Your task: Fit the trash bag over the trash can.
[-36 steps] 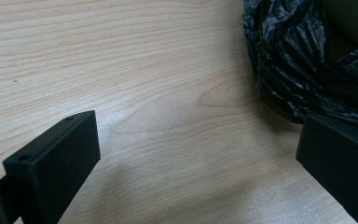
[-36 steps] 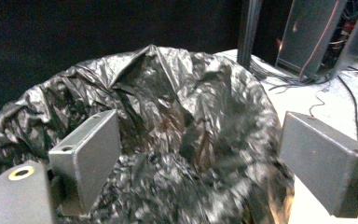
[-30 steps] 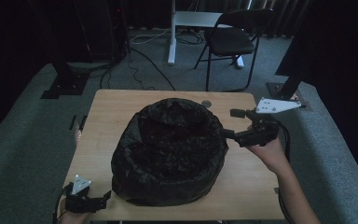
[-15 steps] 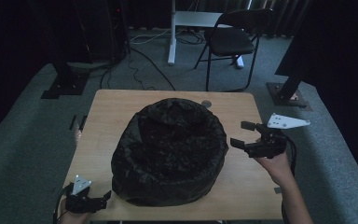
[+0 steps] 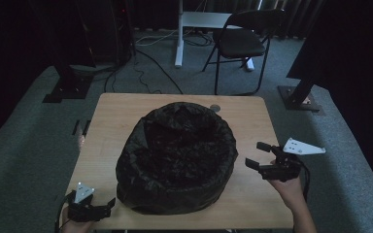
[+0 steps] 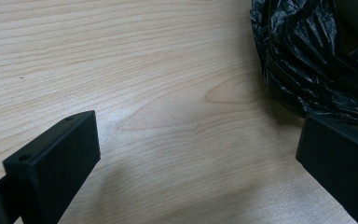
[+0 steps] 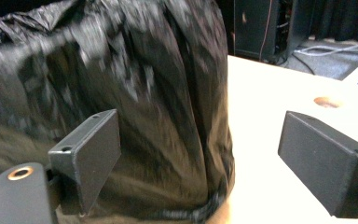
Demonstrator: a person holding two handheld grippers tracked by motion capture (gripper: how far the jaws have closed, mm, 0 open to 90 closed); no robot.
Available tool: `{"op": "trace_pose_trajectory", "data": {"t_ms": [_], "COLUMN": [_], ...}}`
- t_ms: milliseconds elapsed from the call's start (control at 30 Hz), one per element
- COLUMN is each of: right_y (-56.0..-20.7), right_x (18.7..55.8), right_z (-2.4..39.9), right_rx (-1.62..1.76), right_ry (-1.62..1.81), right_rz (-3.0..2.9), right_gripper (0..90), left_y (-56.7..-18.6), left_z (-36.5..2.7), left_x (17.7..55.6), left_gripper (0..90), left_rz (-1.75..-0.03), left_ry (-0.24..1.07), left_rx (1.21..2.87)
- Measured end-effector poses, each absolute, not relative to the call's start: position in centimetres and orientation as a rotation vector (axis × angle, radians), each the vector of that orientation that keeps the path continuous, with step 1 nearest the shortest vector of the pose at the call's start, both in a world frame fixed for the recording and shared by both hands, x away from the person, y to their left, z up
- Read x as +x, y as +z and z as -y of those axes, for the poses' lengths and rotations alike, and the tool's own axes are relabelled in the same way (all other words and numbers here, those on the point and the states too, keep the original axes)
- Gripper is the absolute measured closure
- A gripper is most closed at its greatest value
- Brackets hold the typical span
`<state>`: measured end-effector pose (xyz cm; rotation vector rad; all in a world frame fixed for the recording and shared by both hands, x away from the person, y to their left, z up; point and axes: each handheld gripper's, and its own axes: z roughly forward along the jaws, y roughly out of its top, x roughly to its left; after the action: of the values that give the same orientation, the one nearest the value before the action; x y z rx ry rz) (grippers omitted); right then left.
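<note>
A large round container lined with a crinkled black plastic bag [image 5: 177, 158] stands in the middle of the wooden table [image 5: 252, 121]. My right gripper [image 5: 257, 155] hovers open just right of the bag, jaws pointing at its side, nothing between them. In the right gripper view the bag [image 7: 121, 107] bulks close ahead of the open right gripper [image 7: 200, 154]. My left gripper [image 5: 108, 206] rests open at the table's front left corner, beside the bag's base. The left gripper view has the open left gripper [image 6: 196, 154] over bare wood, with the bag's edge [image 6: 307, 60] at upper right.
A small round hole [image 5: 215, 108] is in the table behind the bag. A folding chair [image 5: 243, 43] and a white desk leg [image 5: 179, 34] stand on the carpet beyond the table. Dark stands and cables lie at the far left.
My right gripper has drawn back from the bag's upper right rim, toward the front and lower beside the bag. The left gripper has stayed put.
</note>
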<state>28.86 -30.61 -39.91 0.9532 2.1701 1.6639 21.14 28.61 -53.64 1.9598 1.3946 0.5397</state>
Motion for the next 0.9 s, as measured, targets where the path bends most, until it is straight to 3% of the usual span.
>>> {"op": "trace_pose_trajectory", "data": {"t_ms": [900], "right_y": [-50.4], "right_x": [26.4], "right_z": [34.1], "right_rx": [1.263], "right_ry": [1.541], "right_rz": [-2.135], "right_gripper": [12.3], "left_y": [-53.8], "left_z": [-28.4], "left_x": [21.2], "left_gripper": [0.0], "left_rz": [-1.388], "left_ry": [0.534], "left_rx": [1.957]}}
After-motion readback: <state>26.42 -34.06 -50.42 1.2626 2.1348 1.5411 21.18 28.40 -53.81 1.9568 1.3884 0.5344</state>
